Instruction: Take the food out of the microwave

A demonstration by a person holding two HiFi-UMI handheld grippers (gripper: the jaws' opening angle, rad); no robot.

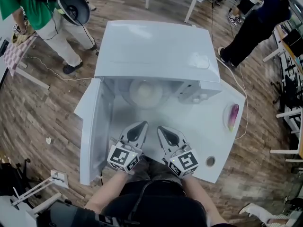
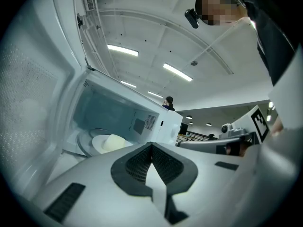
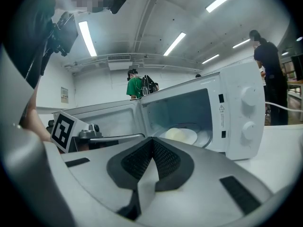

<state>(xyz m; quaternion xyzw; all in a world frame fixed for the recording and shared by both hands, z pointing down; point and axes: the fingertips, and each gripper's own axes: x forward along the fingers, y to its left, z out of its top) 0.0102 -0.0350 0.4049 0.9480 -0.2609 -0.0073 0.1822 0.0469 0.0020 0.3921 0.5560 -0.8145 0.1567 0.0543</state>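
A white microwave stands on a white table with its door swung open to the left. Inside, on the glass turntable, sits a white plate with a pale round bun, also seen as the bun in the right gripper view. My left gripper and right gripper are side by side on the near side of the cavity, tips pointing at it, both shut and empty. Neither touches the plate.
A purple vegetable on a small plate lies at the table's right edge. A round hole is near the front right corner. People stand at the far left and far right. Cables cross the wooden floor.
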